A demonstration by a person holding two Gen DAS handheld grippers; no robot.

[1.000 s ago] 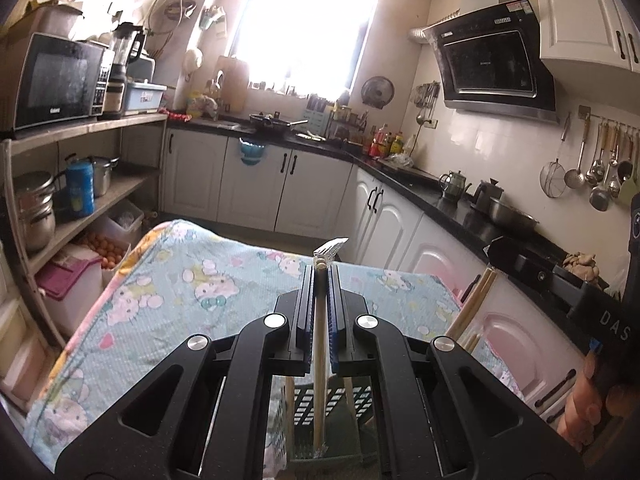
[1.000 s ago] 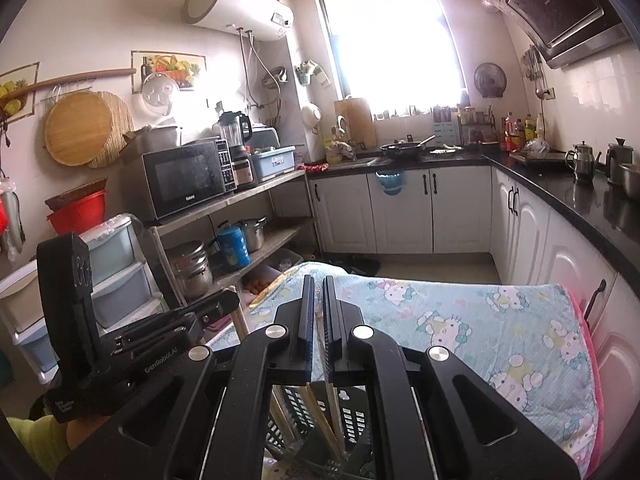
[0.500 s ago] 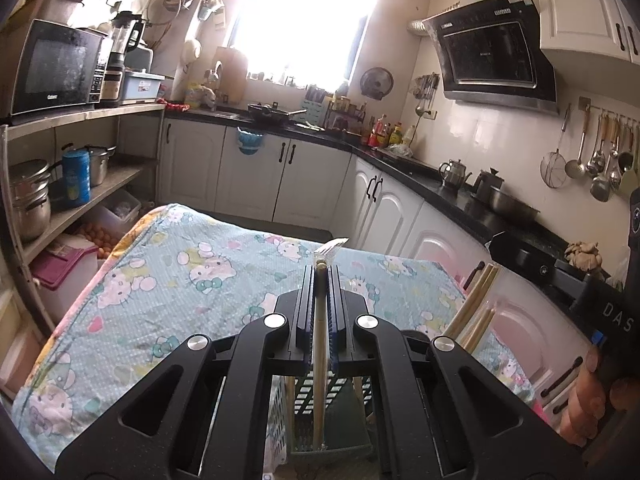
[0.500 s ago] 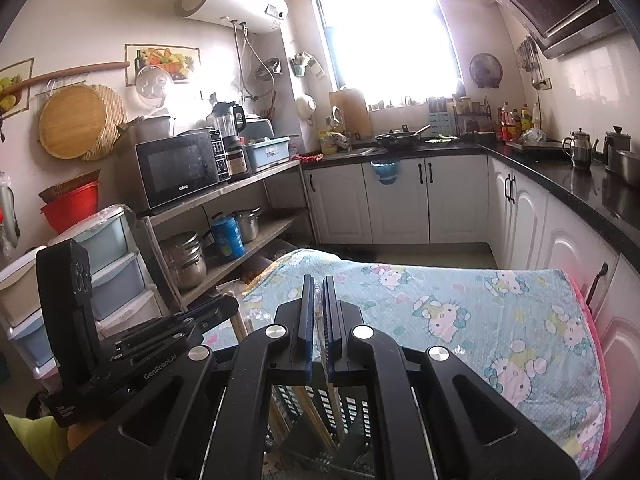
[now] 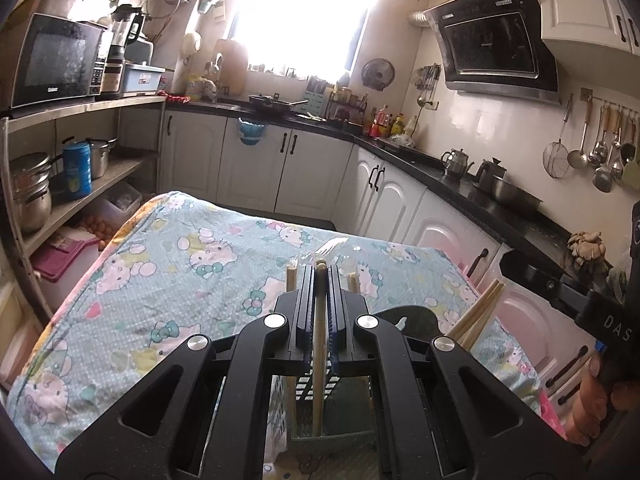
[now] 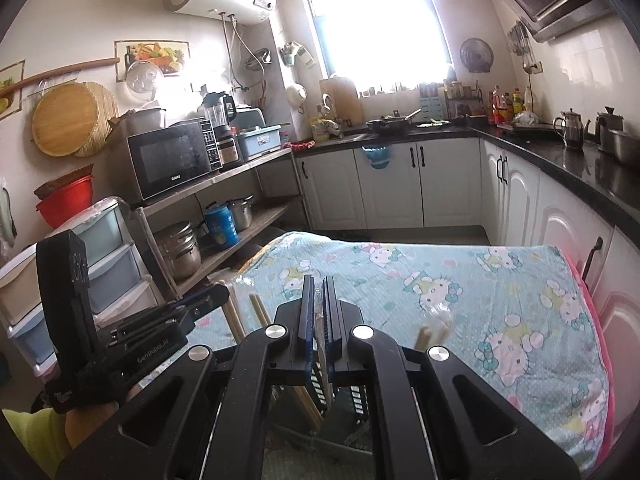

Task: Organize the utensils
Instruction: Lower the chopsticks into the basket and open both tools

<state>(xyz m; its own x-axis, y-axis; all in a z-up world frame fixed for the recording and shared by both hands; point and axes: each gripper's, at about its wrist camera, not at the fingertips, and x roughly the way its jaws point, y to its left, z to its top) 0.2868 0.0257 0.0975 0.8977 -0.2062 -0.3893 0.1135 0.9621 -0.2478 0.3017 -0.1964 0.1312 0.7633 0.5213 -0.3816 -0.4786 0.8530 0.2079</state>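
Note:
My left gripper [image 5: 320, 270] is shut on a wooden chopstick [image 5: 319, 360] that hangs straight down into a grey slotted utensil holder [image 5: 328, 432] below the fingers. More chopsticks [image 5: 476, 316] lean out of the holder to the right. My right gripper [image 6: 319, 280] is shut on a thin pale utensil [image 6: 325, 364] whose lower end reaches into the same holder [image 6: 352, 400]; what it is stays unclear. Other chopsticks [image 6: 258, 310] stand in the holder beside it. The left gripper's body [image 6: 120, 340] shows at the left of the right wrist view.
The table carries a light blue cartoon-cat cloth [image 5: 180, 272]. White cabinets with a black counter [image 5: 440, 184] run behind and to the right. A shelf with microwave and pots [image 5: 60, 120] stands at the left.
Both grippers have sunk lower over the holder, so the chopstick and the right utensil reach deeper into it. More chopstick tips now show beside the fingers.

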